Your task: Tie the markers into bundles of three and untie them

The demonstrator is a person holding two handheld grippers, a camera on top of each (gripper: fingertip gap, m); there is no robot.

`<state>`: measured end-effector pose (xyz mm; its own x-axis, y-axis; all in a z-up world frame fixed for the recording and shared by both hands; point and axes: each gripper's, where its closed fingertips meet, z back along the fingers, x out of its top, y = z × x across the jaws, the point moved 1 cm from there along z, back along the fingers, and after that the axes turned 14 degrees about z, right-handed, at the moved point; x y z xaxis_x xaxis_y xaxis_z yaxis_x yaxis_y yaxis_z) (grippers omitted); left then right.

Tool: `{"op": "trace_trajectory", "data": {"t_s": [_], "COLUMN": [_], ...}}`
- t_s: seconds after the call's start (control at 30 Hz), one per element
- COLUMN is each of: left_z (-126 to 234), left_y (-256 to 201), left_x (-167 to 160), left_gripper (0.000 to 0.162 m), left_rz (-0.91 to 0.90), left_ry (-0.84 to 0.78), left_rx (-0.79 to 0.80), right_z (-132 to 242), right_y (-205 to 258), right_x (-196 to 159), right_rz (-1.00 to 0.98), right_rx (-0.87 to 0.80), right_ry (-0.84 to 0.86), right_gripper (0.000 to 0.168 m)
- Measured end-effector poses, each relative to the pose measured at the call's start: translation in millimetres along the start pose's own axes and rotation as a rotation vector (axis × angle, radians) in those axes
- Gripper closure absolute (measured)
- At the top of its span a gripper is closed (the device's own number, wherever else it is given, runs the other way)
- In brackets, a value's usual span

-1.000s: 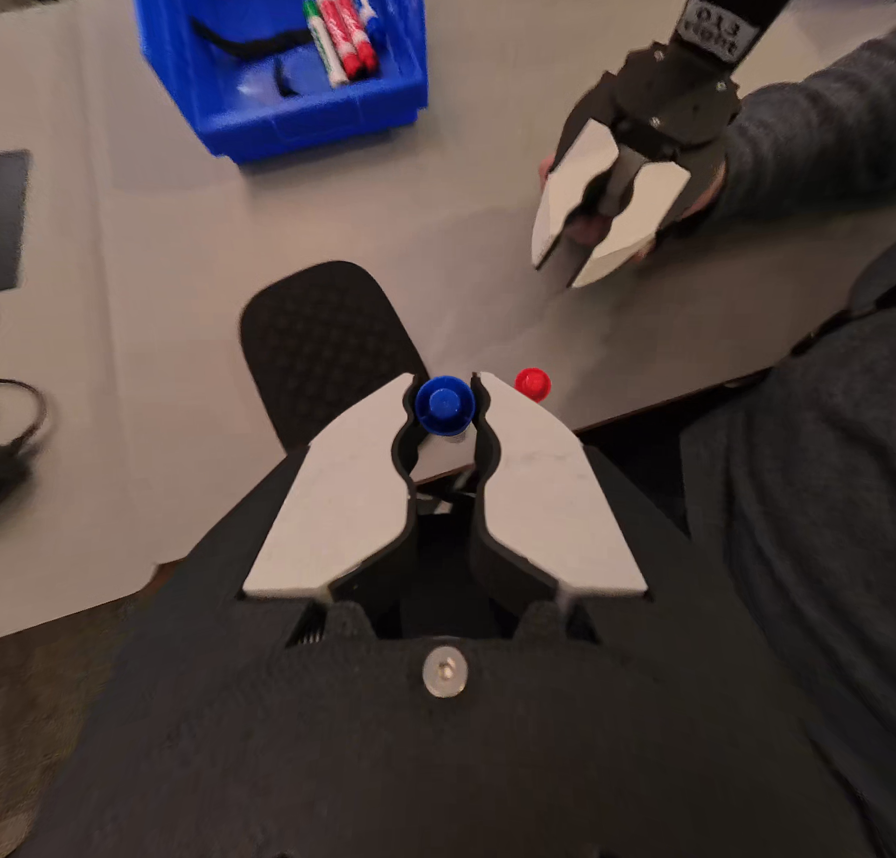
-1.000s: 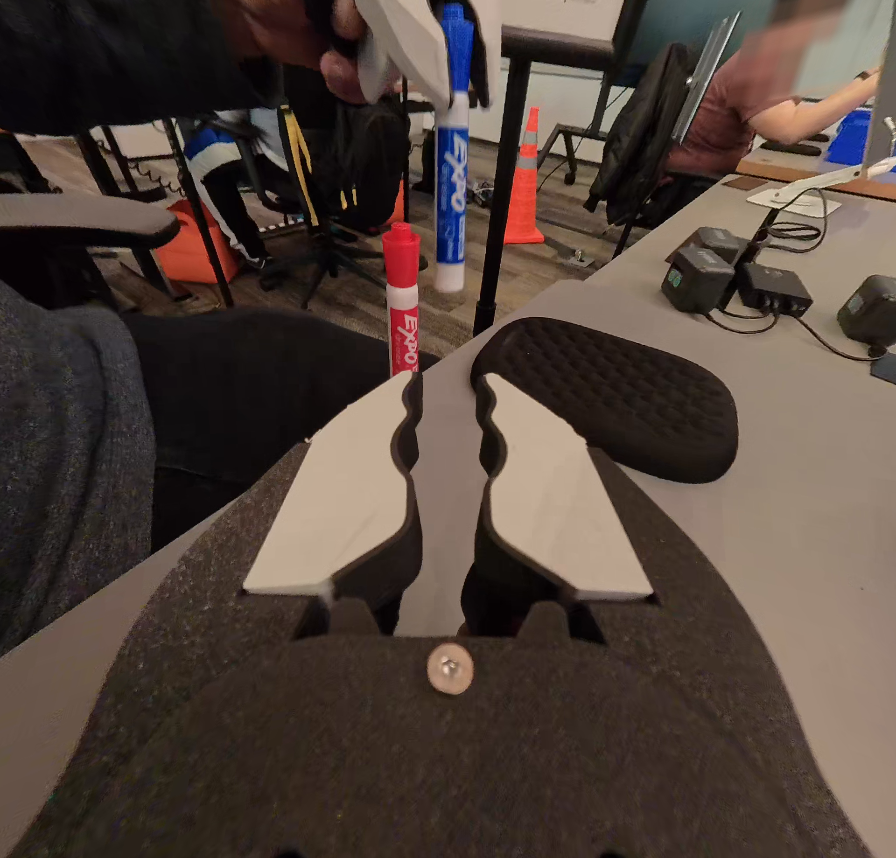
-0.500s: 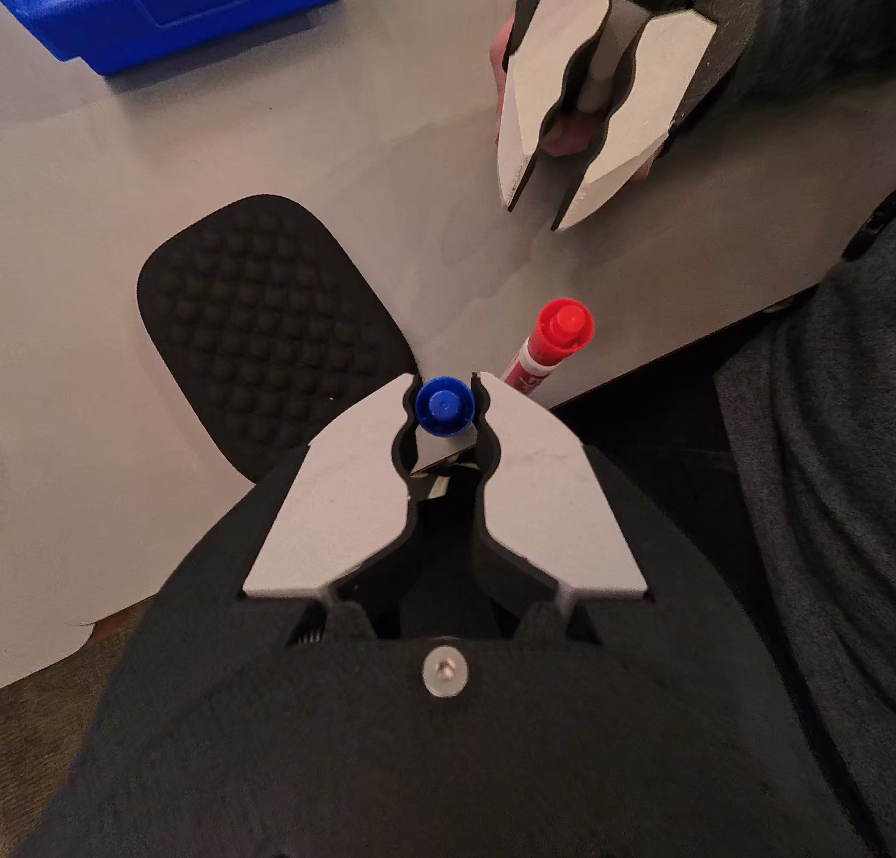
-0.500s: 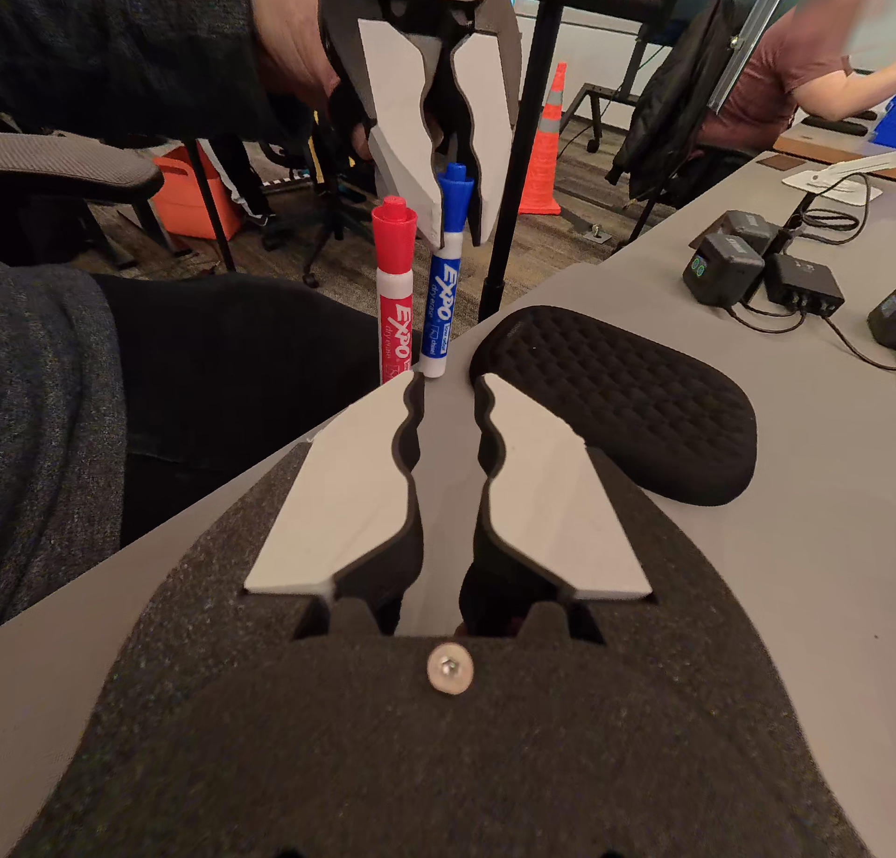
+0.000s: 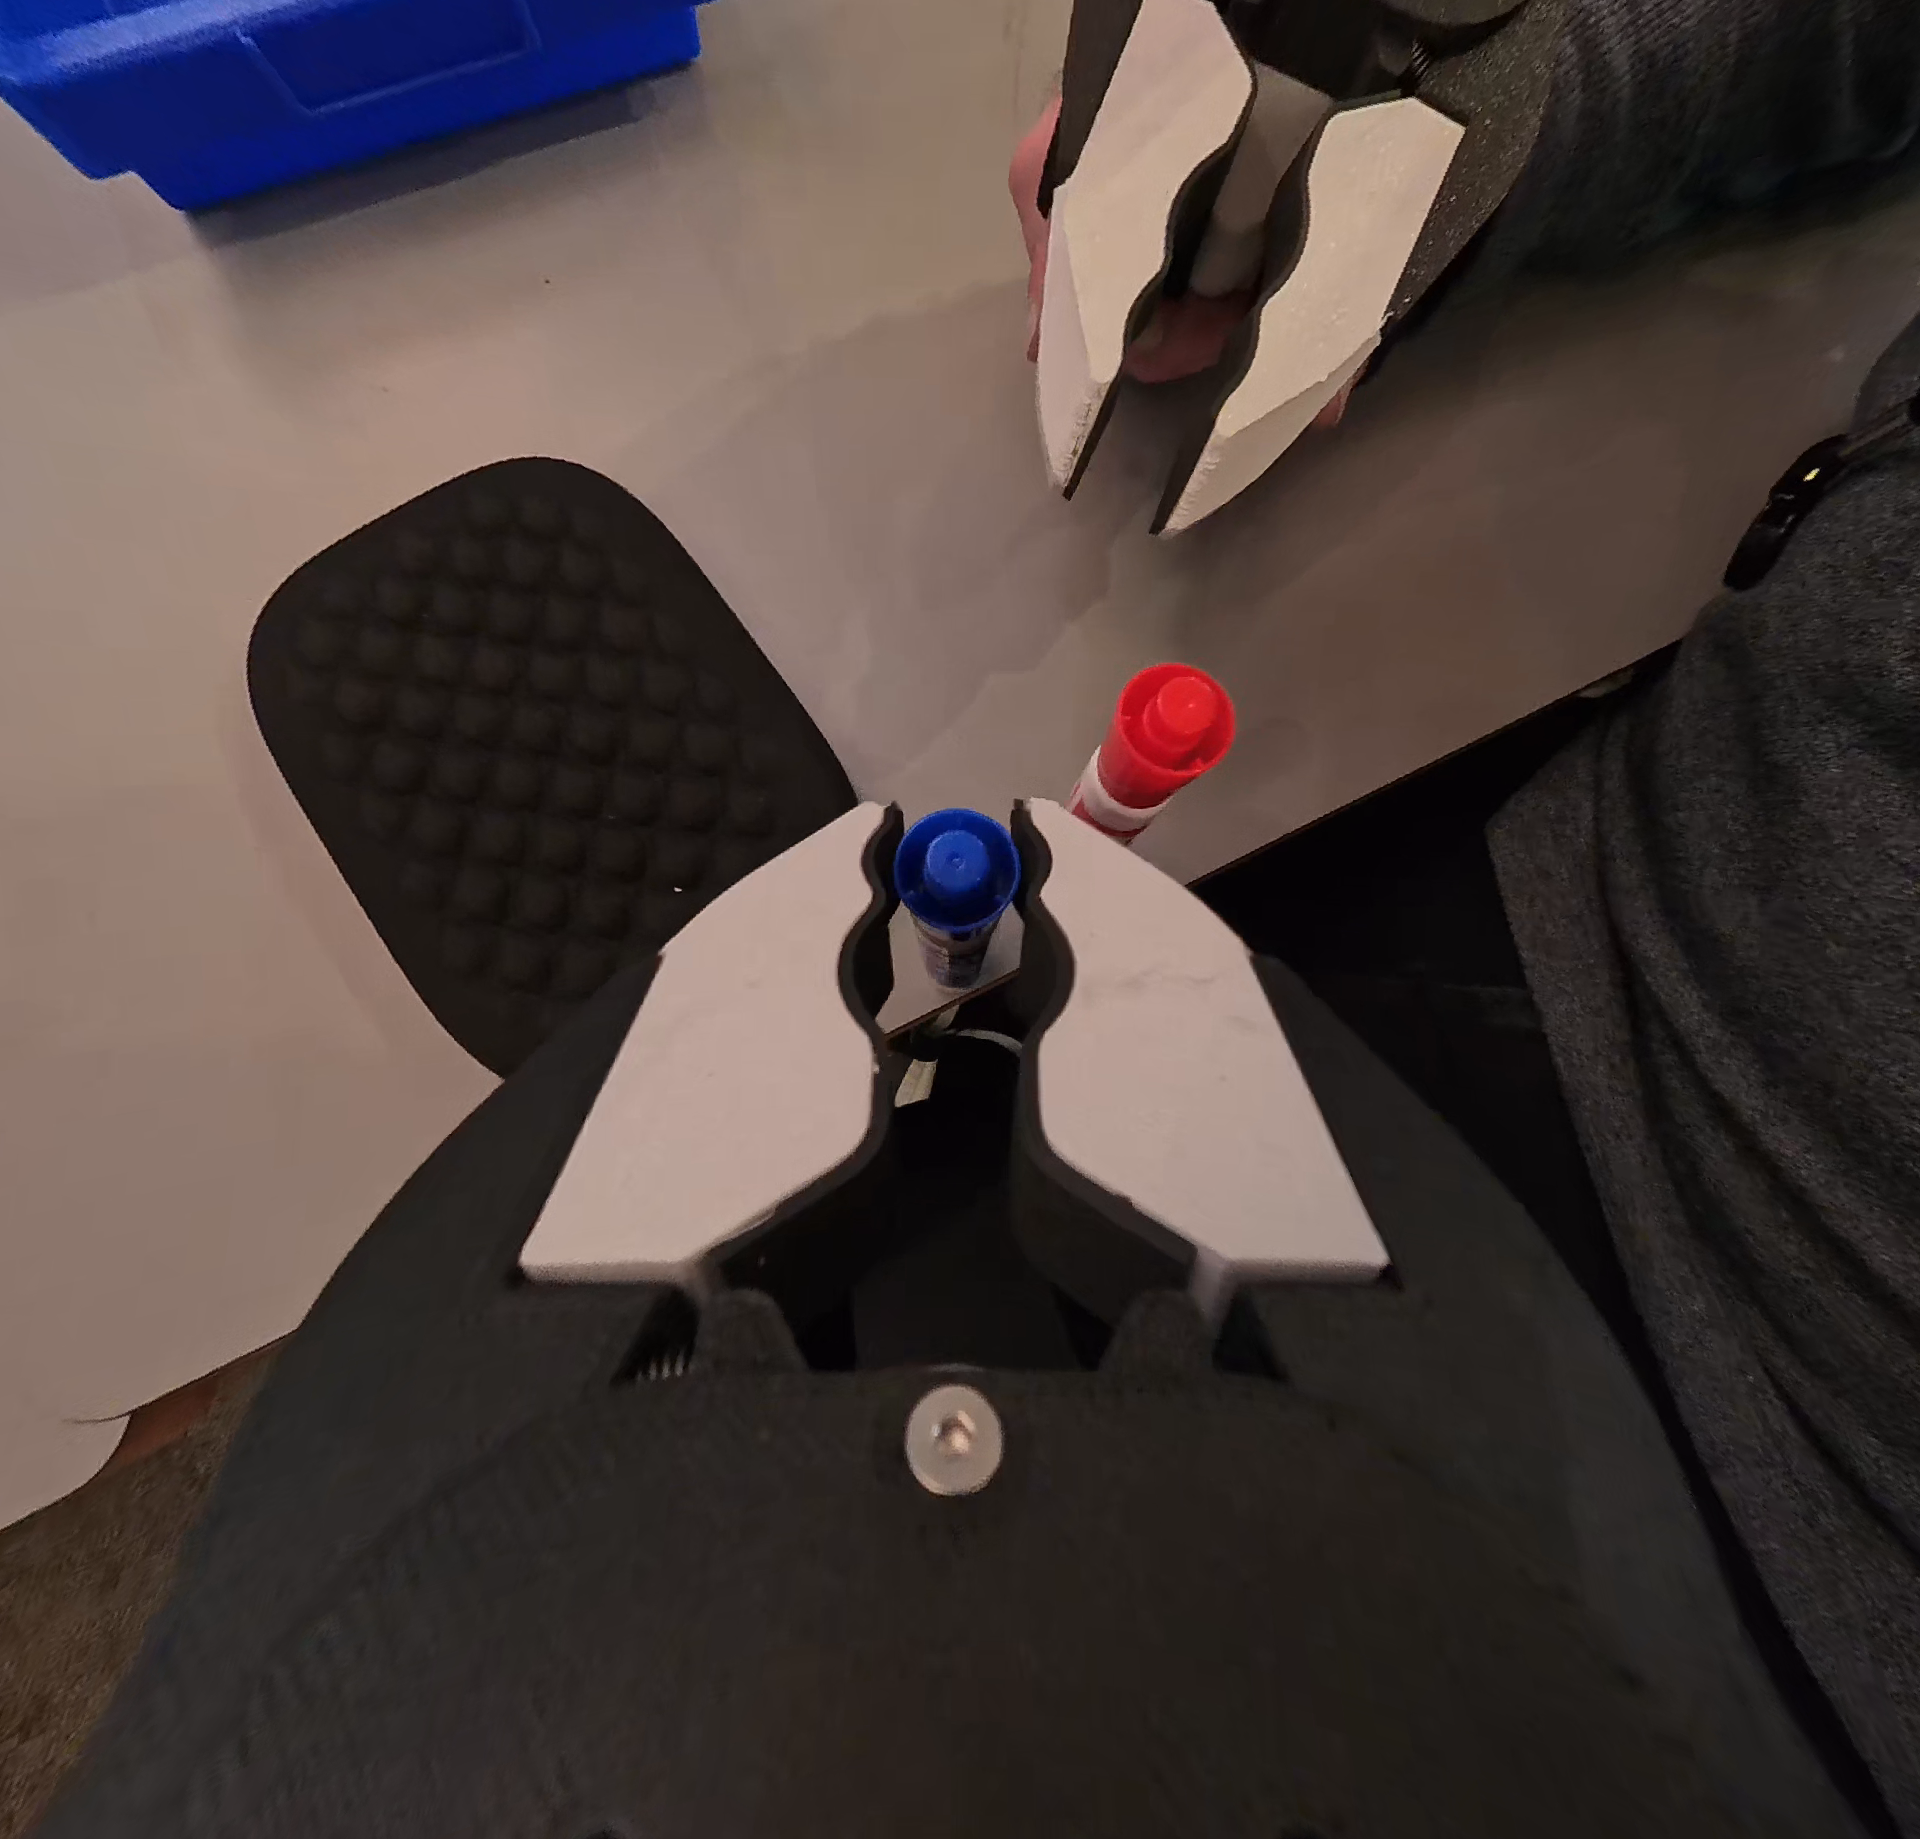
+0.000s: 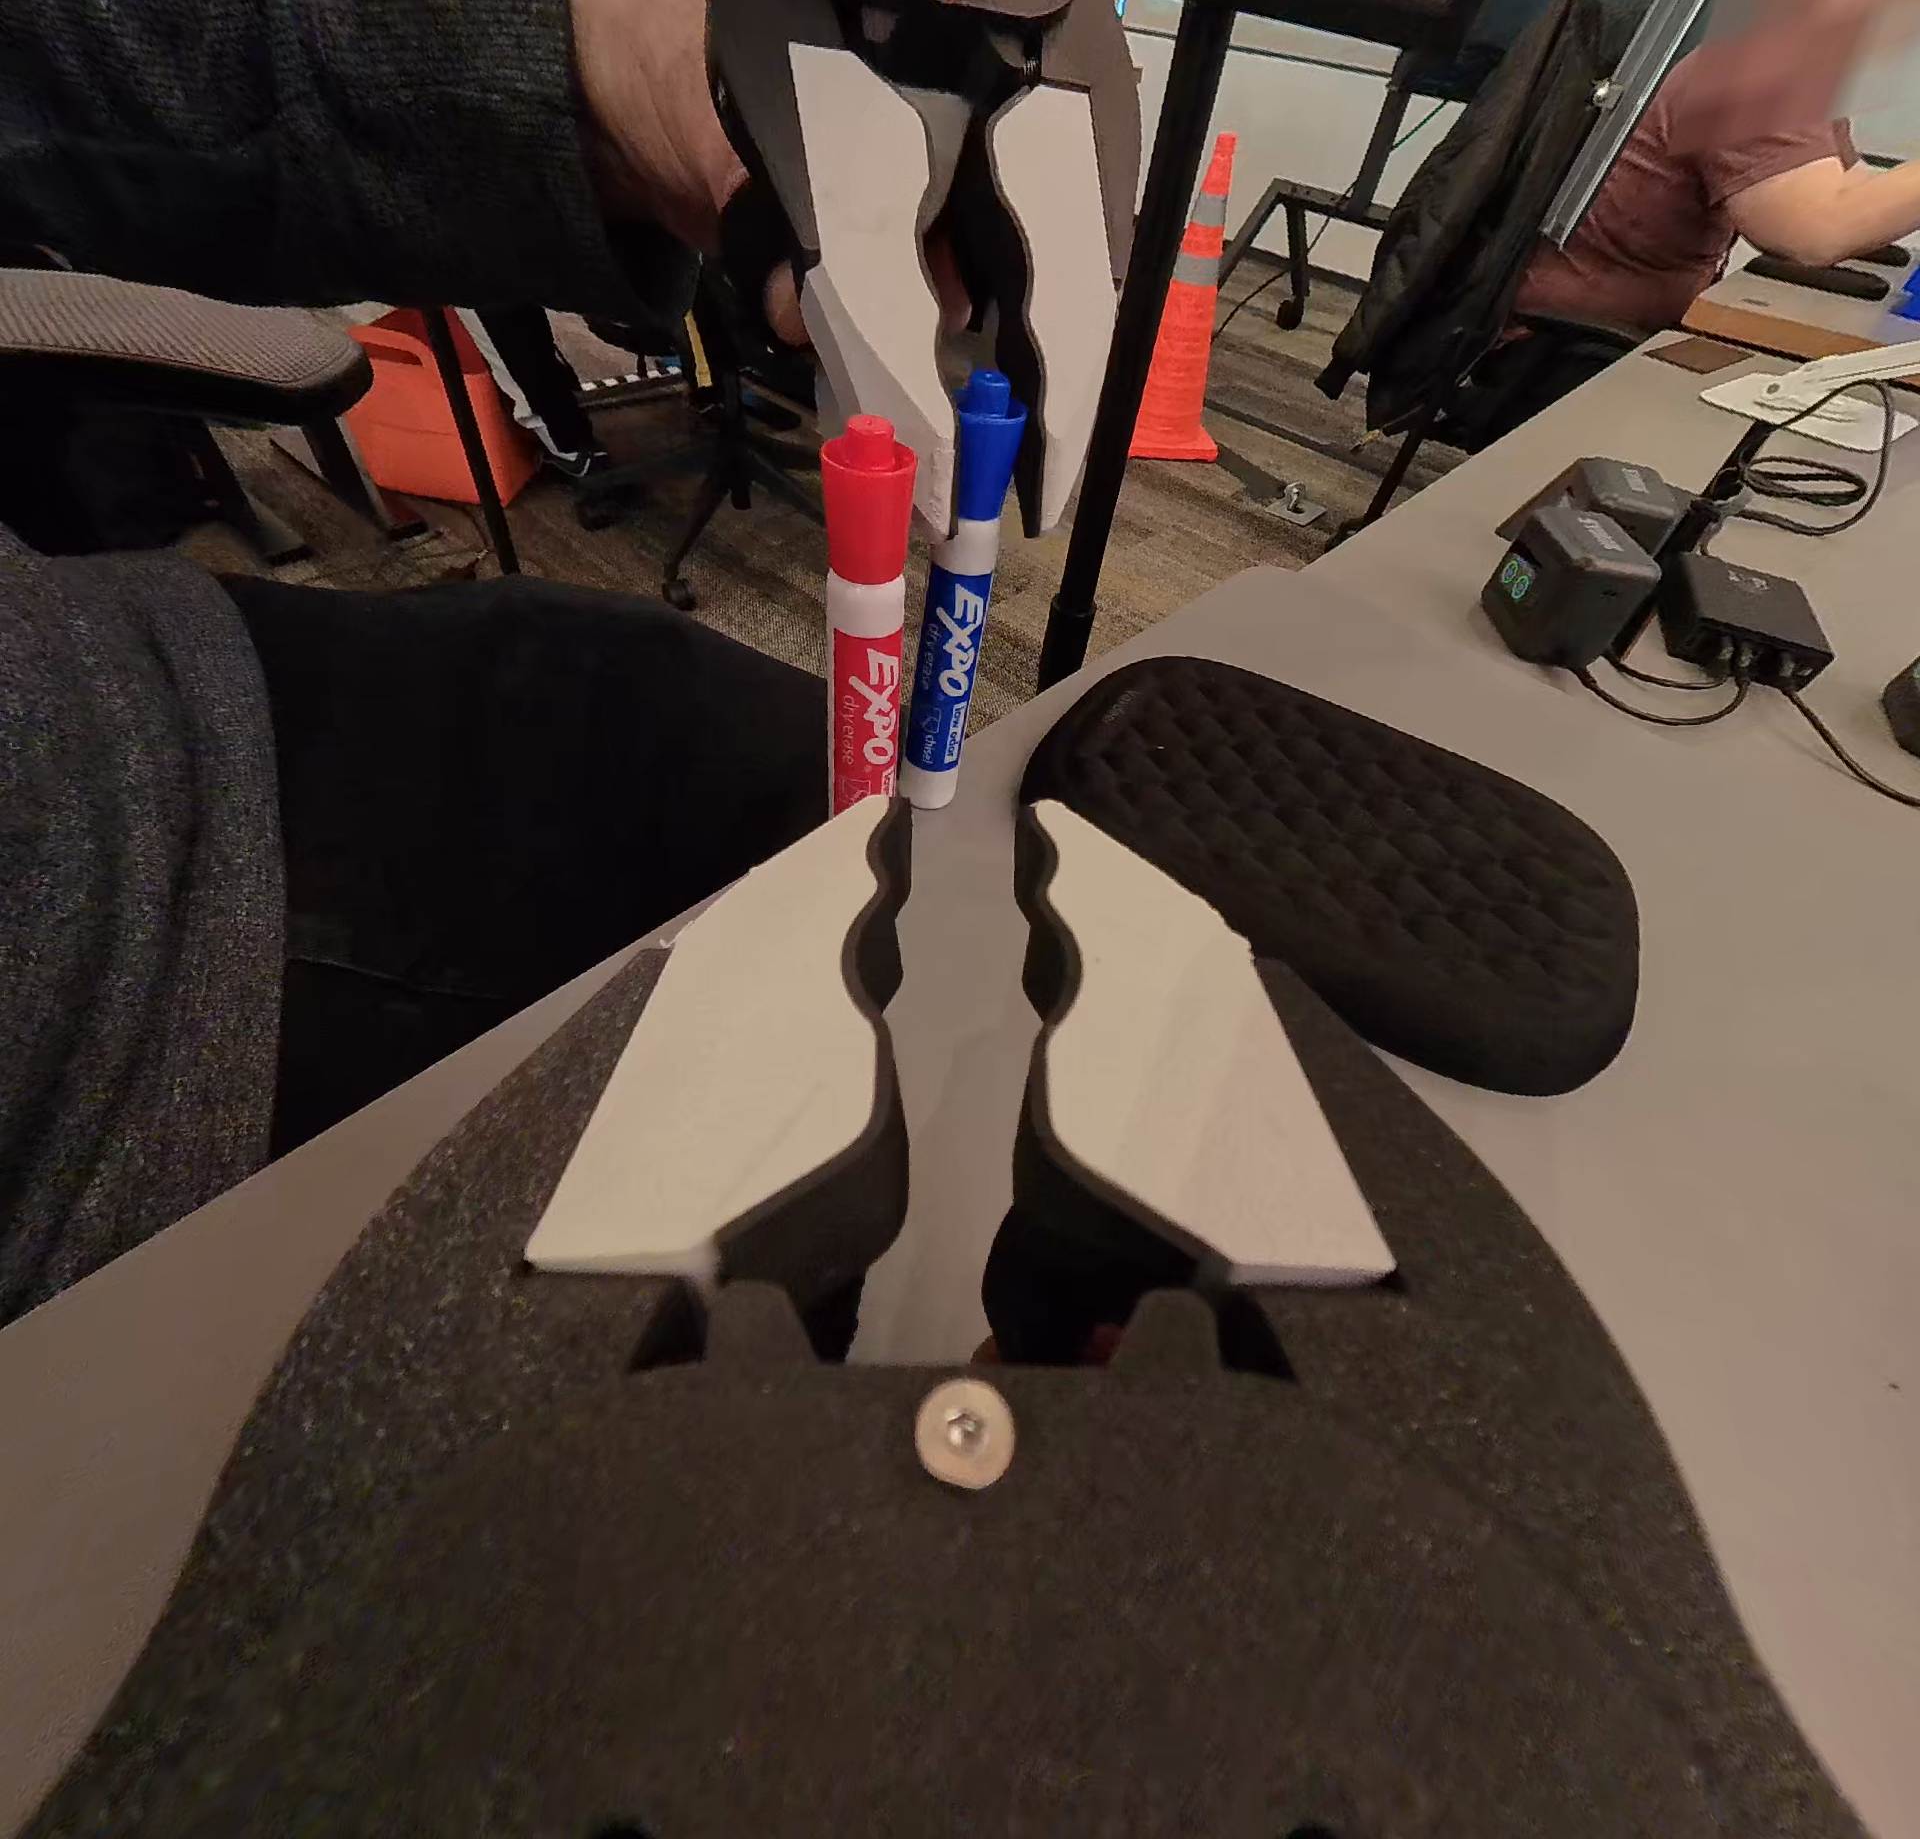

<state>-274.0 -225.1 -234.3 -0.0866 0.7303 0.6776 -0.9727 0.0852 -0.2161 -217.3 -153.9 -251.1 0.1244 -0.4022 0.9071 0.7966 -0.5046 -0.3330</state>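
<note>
The blue bin (image 5: 343,54) is cut off by the far edge of the left wrist view, its contents out of sight. The red marker (image 6: 864,615) has its base hidden behind the right gripper's finger (image 6: 769,1041). A blurred patch covers the seated person (image 6: 1766,158) at far right.

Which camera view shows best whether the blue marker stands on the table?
The right wrist view: the blue marker shows side-on, its base at the table edge beside the red marker. The left wrist view shows mostly its cap between the left tongs.
</note>
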Motion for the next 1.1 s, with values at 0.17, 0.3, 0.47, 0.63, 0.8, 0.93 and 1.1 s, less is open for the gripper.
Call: {"op": "trace_trajectory", "data": {"t_s": [0.17,0.3,0.47,0.63,0.8,0.93,1.1], "left_z": [0,2,6,9,24,31,18], "left_y": [-2,-1,-4,-5,-7,6,10], "left_x": [0,0,0,-2,-5,-24,-45], "left_gripper": [0.142,0.138,0.132,0.126,0.124,0.124,0.124], "left_rz": [0.001,0.000,-0.001,-0.004,-0.008,0.039,0.066], "left_ry": [-0.008,-0.026,-0.044,-0.066,-0.119,-0.132,-0.118], "left_rx": [-0.014,-0.015,-0.046,-0.050,-0.060,-0.028,-0.038], "right_z": [-1,-1,-1,-3,-16,-40,-56], "right_y": [1,2,2,5,11,21,22], "right_x": [0,0,0,-2,-1,-3,-12], "right_rz": [0.007,0.011,0.010,0.019,-0.005,-0.013,-0.010], "right_rx": [0.003,0.006,0.008,0.025,0.028,0.058,0.067], "right_ry": [0.003,0.004,0.003,0.024,0.064,0.144,0.235], "right_gripper": [0.150,0.151,0.151,0.144,0.137,0.138,0.138]}}
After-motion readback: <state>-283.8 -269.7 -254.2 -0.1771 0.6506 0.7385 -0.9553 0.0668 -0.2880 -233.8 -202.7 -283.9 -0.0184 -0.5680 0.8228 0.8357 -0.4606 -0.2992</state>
